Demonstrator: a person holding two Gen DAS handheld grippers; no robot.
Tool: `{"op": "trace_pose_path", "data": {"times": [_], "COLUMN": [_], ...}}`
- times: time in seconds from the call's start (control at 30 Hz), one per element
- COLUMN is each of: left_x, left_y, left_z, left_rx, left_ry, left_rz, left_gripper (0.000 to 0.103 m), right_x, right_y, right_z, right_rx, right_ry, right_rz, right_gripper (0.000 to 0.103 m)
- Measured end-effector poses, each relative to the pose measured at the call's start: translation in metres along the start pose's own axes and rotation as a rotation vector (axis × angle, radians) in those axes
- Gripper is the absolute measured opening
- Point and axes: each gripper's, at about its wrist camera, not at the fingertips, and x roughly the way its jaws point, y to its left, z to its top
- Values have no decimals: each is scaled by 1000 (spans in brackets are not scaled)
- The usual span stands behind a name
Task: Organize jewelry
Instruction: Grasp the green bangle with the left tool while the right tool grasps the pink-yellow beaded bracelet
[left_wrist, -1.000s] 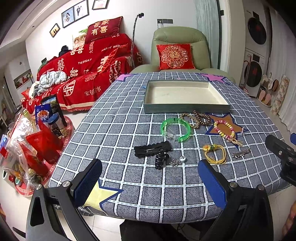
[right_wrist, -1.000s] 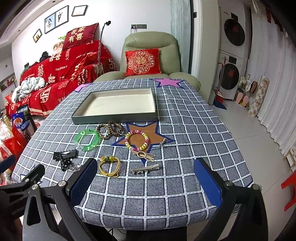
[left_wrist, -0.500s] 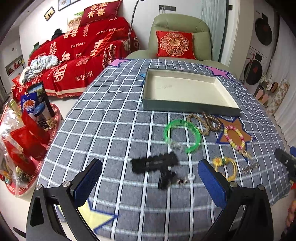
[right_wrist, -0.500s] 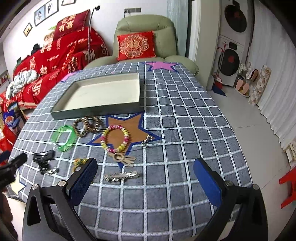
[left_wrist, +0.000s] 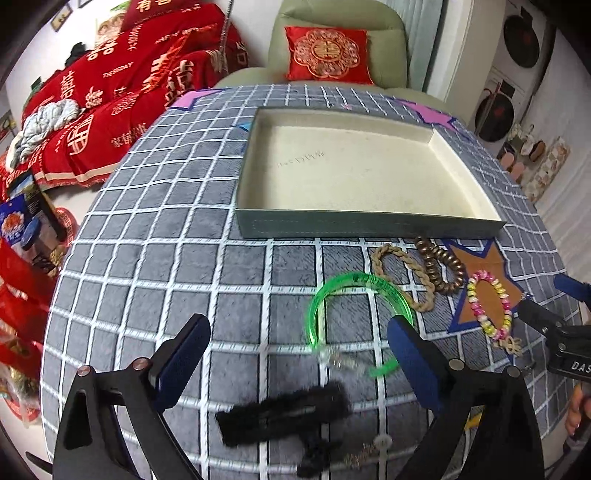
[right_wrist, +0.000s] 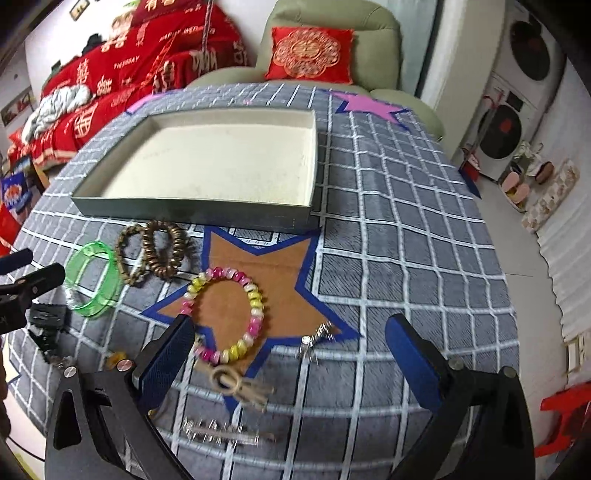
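An empty cream-lined tray (left_wrist: 369, 225) (right_wrist: 192, 212) sits mid-table. In front of it lie a green bangle (left_wrist: 354, 284) (right_wrist: 94, 280), a braided bracelet (left_wrist: 402, 273), a brown bead bracelet (left_wrist: 439, 266) (right_wrist: 162, 251), a pink-yellow bead bracelet (left_wrist: 491, 302) (right_wrist: 225, 314), a black hair clip (left_wrist: 284, 413) and a silver hairpin (right_wrist: 221, 435). My left gripper (left_wrist: 299, 350) is open above the bangle and black clip. My right gripper (right_wrist: 291, 358) is open over the pink-yellow bracelet and a small earring (right_wrist: 314, 338).
The table has a grey checked cloth (left_wrist: 166, 258) with star patches. A green armchair (left_wrist: 332, 44) and a red-covered sofa (left_wrist: 110, 92) stand behind. Bags of snacks (left_wrist: 22, 258) lie on the floor at left. Washing machines (right_wrist: 517, 92) are at right.
Both grippers have moved forward and lower over the table towards the jewelry. The items now look larger and closer. Both stay open and empty.
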Motion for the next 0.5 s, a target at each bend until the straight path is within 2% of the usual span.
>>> {"op": "trace_pose_path", "data": {"times": [0.07, 0.1, 0.13, 0.17, 0.23, 0.37, 0.4, 0.47, 0.5], "left_x": [7, 11, 13, 16, 21, 29, 31, 32, 32], "left_y": [-2, -5, -7, -10, -12, -17, -19, -22, -24], "left_z": [4, 5, 6, 8, 8, 8, 7, 6, 6], "left_rx": [14, 25, 35, 46, 52, 78, 85, 107, 117], "left_ry": [8, 14, 19, 34, 53, 73, 83, 79, 78], "left_rz": [-2, -7, -10, -12, -16, -20, -26, -15, -23], "left_gripper": [102, 98, 87, 85, 85, 85, 78, 75, 71], "right_x": [12, 16, 22, 25, 34, 39, 41, 44, 43], "right_y": [2, 3, 4, 5, 8, 11, 11, 11, 12], "right_z": [4, 5, 6, 7, 8, 10, 12, 13, 13], "right_rx": [-22, -27, -31, -35, -50, -60, -61, -51, -52], "right_ry": [23, 31, 45, 57, 82, 91, 96, 104, 105], "right_rz": [2, 6, 14, 19, 27, 57, 65, 82, 81], "right_gripper": [98, 97, 91, 83, 74, 73, 73, 72, 71]}}
